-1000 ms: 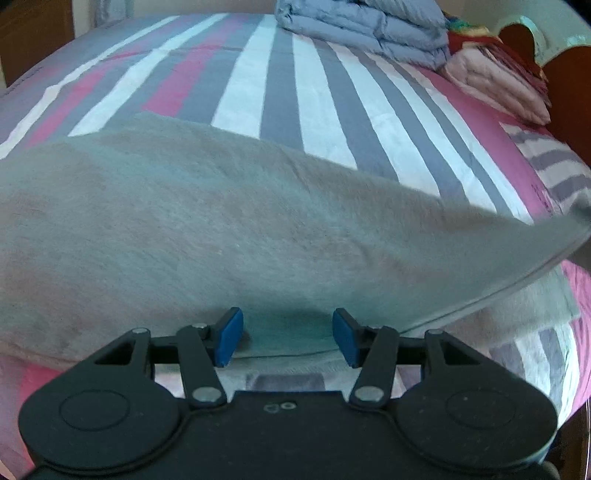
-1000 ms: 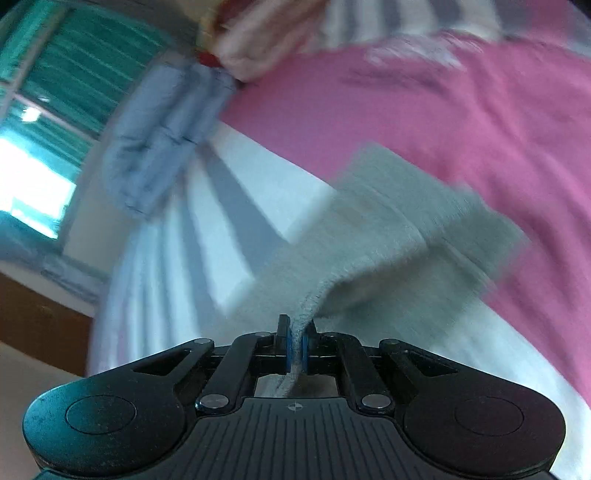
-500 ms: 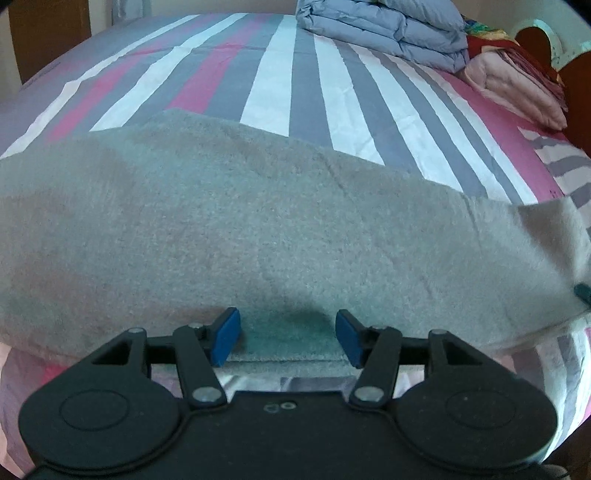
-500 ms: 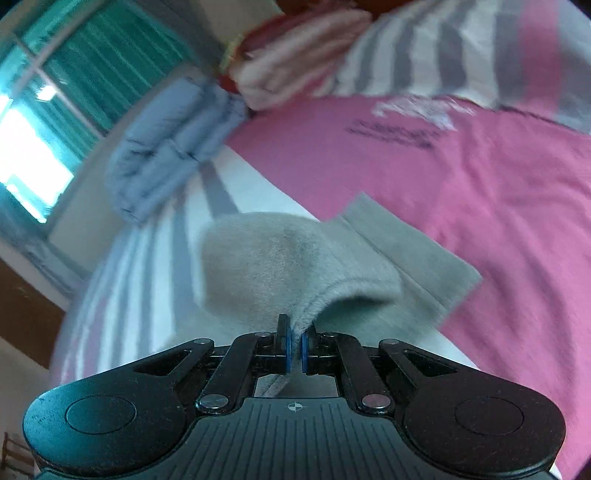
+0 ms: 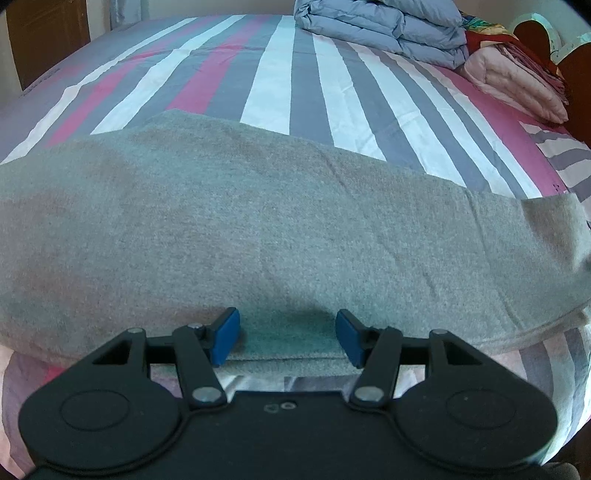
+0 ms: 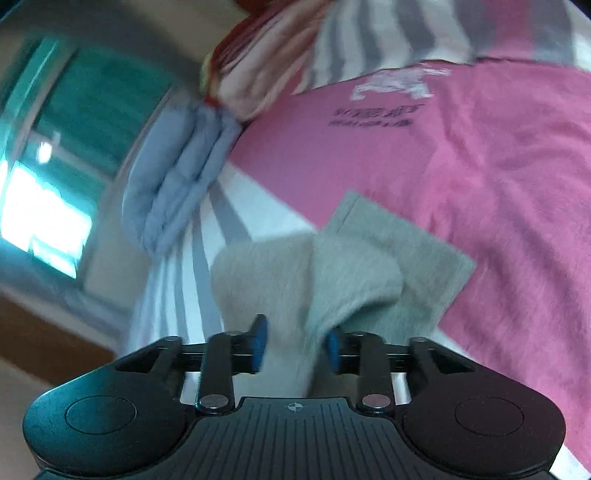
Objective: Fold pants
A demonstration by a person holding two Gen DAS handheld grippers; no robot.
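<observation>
The grey pants (image 5: 280, 229) lie folded lengthwise across the striped bed, filling the middle of the left wrist view. My left gripper (image 5: 288, 338) is open, its blue pads at the near folded edge with fabric between them, not pinched. In the right wrist view the pants' leg end (image 6: 332, 273) is doubled over on the bed. My right gripper (image 6: 295, 347) is open, and the grey cloth still hangs between its blue pads. The view is blurred.
A folded blue-grey duvet (image 5: 388, 29) and a pink quilt (image 5: 517, 85) sit at the bed's far right, by a wooden headboard (image 5: 576, 81). The striped sheet (image 5: 280, 81) stretches beyond the pants. The right wrist view shows a window with teal curtains (image 6: 55, 166).
My right gripper has opened and let go of the pants' leg end, which it carried over the other layer. The left gripper stayed open at the near edge.
</observation>
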